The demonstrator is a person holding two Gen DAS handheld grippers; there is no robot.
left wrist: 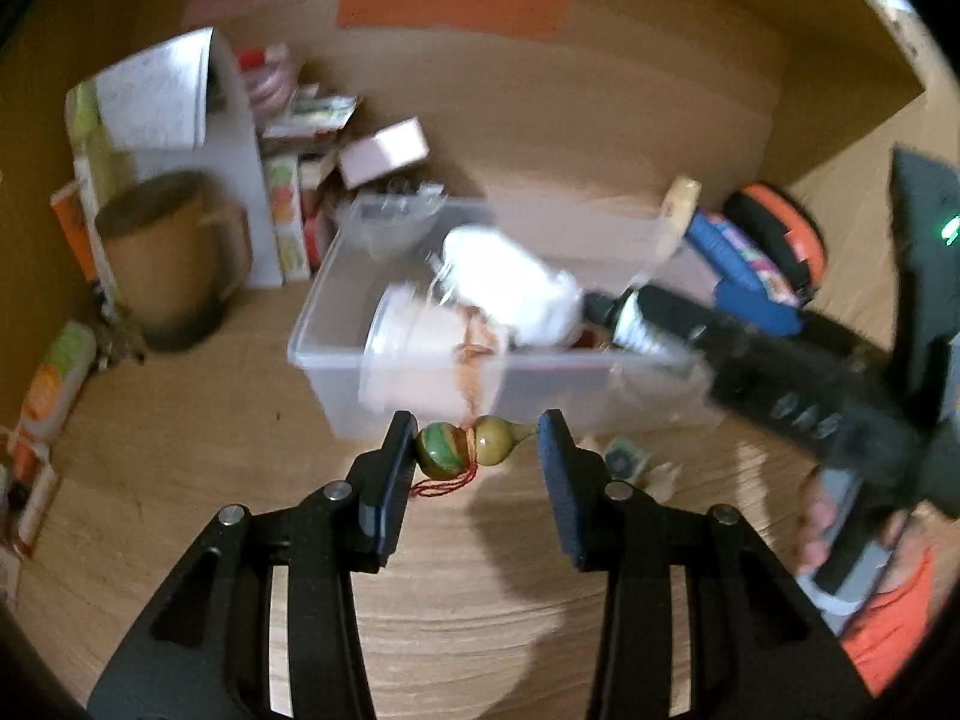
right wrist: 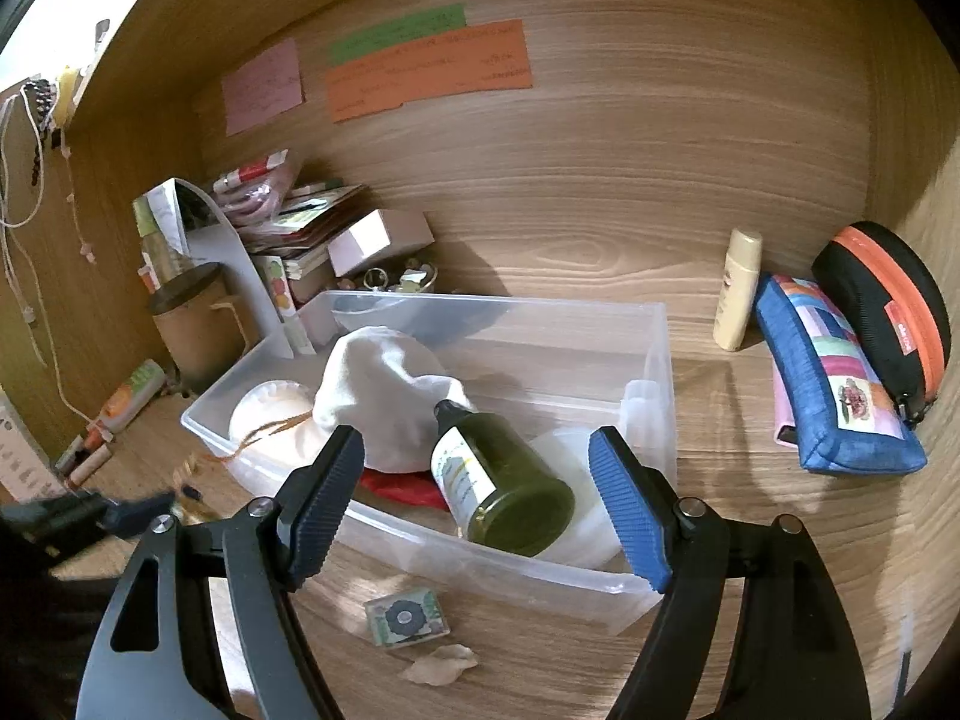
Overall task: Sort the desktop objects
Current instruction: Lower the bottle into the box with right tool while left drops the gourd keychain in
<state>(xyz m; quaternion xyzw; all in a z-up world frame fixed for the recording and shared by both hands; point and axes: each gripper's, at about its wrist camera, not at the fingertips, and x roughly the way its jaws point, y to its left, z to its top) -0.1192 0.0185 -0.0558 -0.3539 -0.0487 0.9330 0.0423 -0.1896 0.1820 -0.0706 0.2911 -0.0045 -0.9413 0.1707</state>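
Observation:
A small green and tan gourd charm (left wrist: pixel 465 449) with a red cord sits between the fingers of my left gripper (left wrist: pixel 477 450), just in front of the clear plastic box (left wrist: pixel 324 354). Both ends touch the pads. My right gripper (right wrist: pixel 477 498) is open and empty over the box's near rim (right wrist: pixel 420 540). In the box lie a dark green bottle (right wrist: pixel 504 492), a white cloth bag (right wrist: pixel 384 390) and a white round lid (right wrist: pixel 270 414). In the left wrist view the right gripper's body (left wrist: pixel 780 372) reaches over the box; the view is blurred.
A blue patchwork pouch (right wrist: pixel 834 390), a black and orange case (right wrist: pixel 888 312) and a cream tube (right wrist: pixel 738 288) stand at the right. A brown cup (right wrist: pixel 198 324), boxes and packets crowd the back left. A small card (right wrist: pixel 408 618) and a shell (right wrist: pixel 441 663) lie before the box.

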